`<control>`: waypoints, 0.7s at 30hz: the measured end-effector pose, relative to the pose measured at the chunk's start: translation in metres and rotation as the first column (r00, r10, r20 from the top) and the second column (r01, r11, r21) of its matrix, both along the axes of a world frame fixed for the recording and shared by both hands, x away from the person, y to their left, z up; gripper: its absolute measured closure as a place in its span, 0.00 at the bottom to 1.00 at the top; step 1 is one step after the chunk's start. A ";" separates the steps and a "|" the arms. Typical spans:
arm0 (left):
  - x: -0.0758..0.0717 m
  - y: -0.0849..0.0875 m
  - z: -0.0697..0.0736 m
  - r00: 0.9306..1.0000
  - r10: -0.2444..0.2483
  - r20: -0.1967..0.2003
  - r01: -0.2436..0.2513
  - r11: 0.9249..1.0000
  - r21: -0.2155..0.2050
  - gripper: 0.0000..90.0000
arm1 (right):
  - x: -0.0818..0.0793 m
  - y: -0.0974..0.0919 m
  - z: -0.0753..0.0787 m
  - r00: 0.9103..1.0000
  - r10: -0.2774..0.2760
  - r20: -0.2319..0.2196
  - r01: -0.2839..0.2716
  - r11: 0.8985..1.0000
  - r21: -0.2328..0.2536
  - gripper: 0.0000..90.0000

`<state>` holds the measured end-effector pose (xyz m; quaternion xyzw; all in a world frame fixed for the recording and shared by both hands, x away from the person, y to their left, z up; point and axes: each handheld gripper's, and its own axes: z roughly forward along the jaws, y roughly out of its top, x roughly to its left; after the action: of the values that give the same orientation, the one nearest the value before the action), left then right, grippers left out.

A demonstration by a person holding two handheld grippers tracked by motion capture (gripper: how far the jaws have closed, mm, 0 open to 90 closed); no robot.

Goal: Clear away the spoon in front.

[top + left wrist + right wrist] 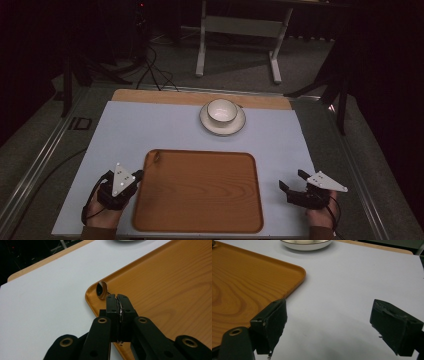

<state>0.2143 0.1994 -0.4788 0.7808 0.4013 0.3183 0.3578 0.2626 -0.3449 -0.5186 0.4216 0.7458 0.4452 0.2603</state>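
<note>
The left gripper [117,298] is clenching the thin handle of a spoon [102,290], whose bowl is lying in the far left corner of the wooden tray [200,200] on the counter [150,130]. The right gripper [328,327] is resting released, holding nothing, just beside the tray's right edge. A cup [222,110] is sitting on a saucer [239,125] beyond the tray.

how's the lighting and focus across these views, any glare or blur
High view: the room behind is nearly black, while the white table top is evenly lit, with soft glare on the wooden tray. Left gripper view: the spoon is fairly sharp; the left gripper close to the lens is soft. Right gripper view: the right gripper looks blurred and casts a faint shadow.
</note>
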 end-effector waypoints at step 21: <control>-0.005 -0.006 -0.003 0.996 -0.083 -0.043 0.079 0.993 -0.093 0.63 | 0.000 0.000 -0.001 1.000 0.001 -0.002 -0.001 1.000 -0.003 0.16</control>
<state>0.2098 0.1936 -0.4819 0.7866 0.3916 0.2664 0.3962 0.2631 -0.3445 -0.5192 0.4213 0.7471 0.4436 0.2600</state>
